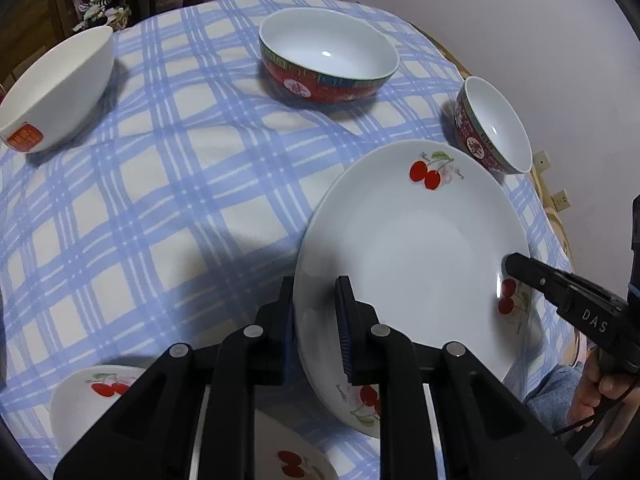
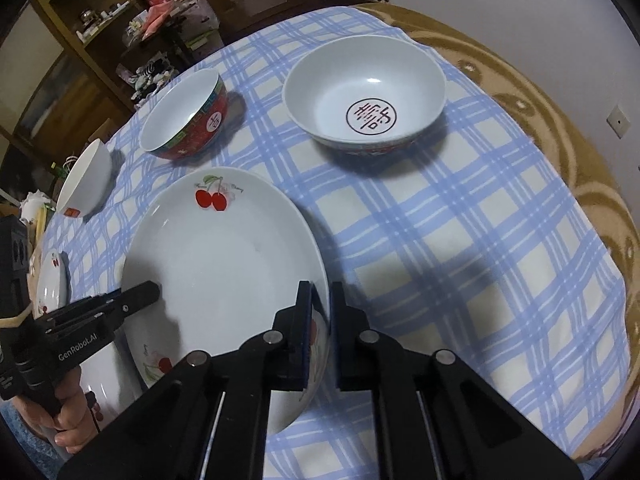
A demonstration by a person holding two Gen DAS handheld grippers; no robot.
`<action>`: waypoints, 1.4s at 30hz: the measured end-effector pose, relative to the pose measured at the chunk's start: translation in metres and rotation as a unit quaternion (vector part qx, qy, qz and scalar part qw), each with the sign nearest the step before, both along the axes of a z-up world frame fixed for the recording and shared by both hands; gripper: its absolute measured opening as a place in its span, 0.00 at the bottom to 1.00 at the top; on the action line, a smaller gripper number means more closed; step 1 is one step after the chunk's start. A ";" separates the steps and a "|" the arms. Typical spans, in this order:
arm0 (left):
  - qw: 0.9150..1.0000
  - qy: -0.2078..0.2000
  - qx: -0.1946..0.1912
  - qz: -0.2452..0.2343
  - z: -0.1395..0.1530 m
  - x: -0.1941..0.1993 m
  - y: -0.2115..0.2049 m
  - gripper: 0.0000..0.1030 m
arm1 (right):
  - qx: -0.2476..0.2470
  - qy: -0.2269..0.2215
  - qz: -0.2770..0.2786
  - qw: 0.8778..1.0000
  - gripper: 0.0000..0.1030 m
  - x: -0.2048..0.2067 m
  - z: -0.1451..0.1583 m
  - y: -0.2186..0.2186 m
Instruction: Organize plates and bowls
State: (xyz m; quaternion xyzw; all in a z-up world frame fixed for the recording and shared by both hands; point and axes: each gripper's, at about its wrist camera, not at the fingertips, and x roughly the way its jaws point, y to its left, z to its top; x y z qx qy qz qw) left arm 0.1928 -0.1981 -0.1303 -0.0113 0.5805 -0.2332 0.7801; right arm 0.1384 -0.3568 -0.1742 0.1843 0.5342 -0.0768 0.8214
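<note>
A large white cherry plate is held between both grippers over the blue checked tablecloth. My left gripper is shut on the plate's left rim, one pad under the rim and the other on the inner face. In the right wrist view my right gripper is shut on the opposite rim of the same plate. Each gripper shows in the other's view: the right gripper and the left gripper. The plate sits tilted, and a shadow lies under it.
Bowls stand behind: a white bowl with a red label, a red bowl, a small red bowl, and a bowl with a red character inside. Smaller cherry plates lie near the front edge. A hand holds the left gripper.
</note>
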 end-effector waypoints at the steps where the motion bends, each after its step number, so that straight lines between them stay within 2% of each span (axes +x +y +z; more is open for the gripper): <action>1: 1.000 0.000 0.001 0.000 0.002 0.001 -0.001 0.17 | 0.003 -0.001 -0.002 1.000 0.09 -0.002 0.001 -0.001; 8: 1.000 -0.010 -0.002 -0.006 0.025 0.002 0.004 0.16 | 0.021 -0.015 -0.012 1.000 0.09 -0.007 0.007 -0.001; 13: 1.000 -0.009 -0.004 -0.024 0.031 -0.001 0.014 0.13 | 0.034 -0.022 -0.013 0.999 0.08 -0.011 0.013 0.003; 17: 1.000 -0.006 -0.016 -0.009 0.034 -0.006 0.029 0.12 | 0.044 -0.039 -0.004 0.998 0.07 -0.015 0.024 0.011; 23: 1.000 -0.019 0.001 0.004 0.044 -0.013 0.052 0.12 | 0.044 -0.043 0.009 0.998 0.07 -0.016 0.028 0.033; 34: 0.997 -0.029 0.001 0.066 0.057 -0.029 0.123 0.13 | 0.074 -0.077 0.053 0.993 0.06 -0.014 0.036 0.089; 42: 0.997 -0.044 0.000 0.067 0.073 -0.051 0.153 0.13 | 0.068 -0.083 0.073 0.992 0.07 -0.024 0.041 0.122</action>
